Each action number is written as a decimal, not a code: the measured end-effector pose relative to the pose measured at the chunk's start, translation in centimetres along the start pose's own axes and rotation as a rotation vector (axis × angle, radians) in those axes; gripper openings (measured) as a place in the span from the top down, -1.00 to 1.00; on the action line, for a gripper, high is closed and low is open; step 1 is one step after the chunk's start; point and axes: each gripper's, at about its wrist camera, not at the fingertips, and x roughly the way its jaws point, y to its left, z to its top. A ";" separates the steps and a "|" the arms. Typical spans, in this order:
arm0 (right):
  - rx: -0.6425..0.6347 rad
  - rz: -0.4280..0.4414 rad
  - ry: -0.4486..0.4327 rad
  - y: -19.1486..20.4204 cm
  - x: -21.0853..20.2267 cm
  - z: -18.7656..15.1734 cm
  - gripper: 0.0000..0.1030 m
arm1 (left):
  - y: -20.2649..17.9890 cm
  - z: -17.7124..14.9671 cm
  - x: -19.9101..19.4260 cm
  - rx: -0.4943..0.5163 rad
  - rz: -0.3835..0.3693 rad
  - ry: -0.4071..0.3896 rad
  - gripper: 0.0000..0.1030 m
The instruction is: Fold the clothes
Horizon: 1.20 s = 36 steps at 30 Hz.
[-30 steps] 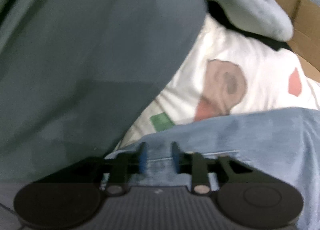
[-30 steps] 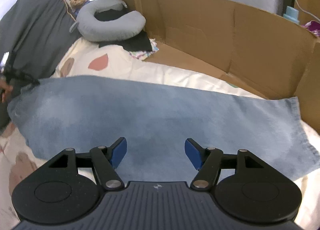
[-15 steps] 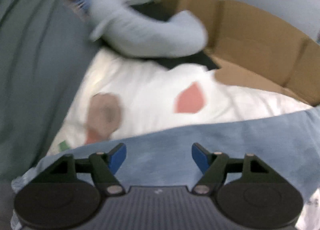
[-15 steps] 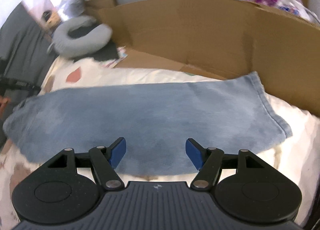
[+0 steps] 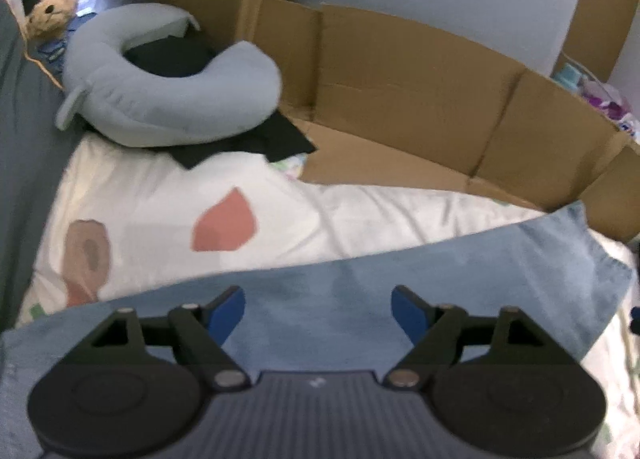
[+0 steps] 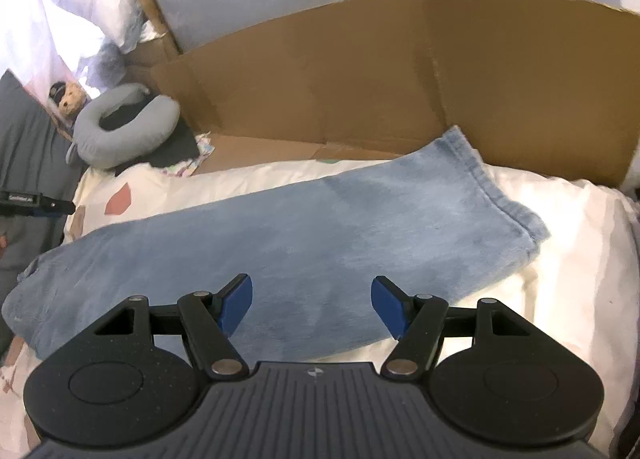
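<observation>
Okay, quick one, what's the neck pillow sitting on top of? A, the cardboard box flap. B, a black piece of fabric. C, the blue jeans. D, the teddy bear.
B: the grey neck pillow lies on a black piece of fabric that sticks out under its rim, apart from the blue jeans spread lower on the bed.

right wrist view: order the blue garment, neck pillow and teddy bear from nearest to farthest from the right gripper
1. Blue garment: spread on the bed directly under the open right gripper.
2. Neck pillow: far left, beside the cardboard.
3. Teddy bear: just behind the pillow, farthest.
</observation>
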 end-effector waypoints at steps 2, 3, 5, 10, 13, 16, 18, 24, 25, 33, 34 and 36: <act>0.029 -0.007 -0.011 -0.7 -0.1 -0.5 -0.40 | -1.6 -0.2 0.3 0.025 -0.025 0.014 -0.61; 0.040 -0.019 -0.013 -1.2 -0.1 -0.9 -0.40 | -2.4 -0.3 0.4 0.046 -0.040 0.017 -0.61; 0.061 -0.045 -0.017 -2.1 -0.2 -1.6 -0.40 | -4.1 -0.3 0.9 0.078 -0.074 0.024 -0.61; 0.130 -0.099 -0.021 -4.6 -0.2 -2.7 -0.40 | -7.8 -0.1 2.5 0.146 -0.127 0.042 -0.61; 0.192 -0.102 -0.032 -5.9 -0.5 -3.2 -0.40 | -10.2 0.1 3.2 0.180 -0.152 0.058 -0.61; 0.186 -0.109 -0.047 -6.5 -1.0 -3.4 -0.40 | -12.8 0.2 3.9 0.211 -0.185 0.060 -0.61; 0.187 -0.118 -0.048 -6.9 -1.3 -3.4 -0.40 | -14.6 0.1 4.3 0.225 -0.218 0.063 -0.61; 0.202 -0.146 -0.061 -8.4 -2.3 -3.4 -0.40 | -19.9 -1.2 5.7 0.296 -0.275 0.074 -0.61; 0.208 -0.155 -0.066 -8.7 -2.6 -3.3 -0.40 | -20.6 -1.3 6.0 0.302 -0.284 0.072 -0.61; 0.244 -0.174 -0.065 -10.8 -2.9 -3.7 -0.40 | -26.5 -4.2 7.9 0.349 -0.376 0.069 -0.61; 0.249 -0.171 -0.065 -10.9 -2.9 -3.7 -0.40 | -27.2 -4.5 8.2 0.347 -0.384 0.071 -0.61; 0.246 -0.163 -0.062 -11.0 -2.7 -3.7 -0.40 | -28.5 -5.2 8.6 0.333 -0.401 0.079 -0.61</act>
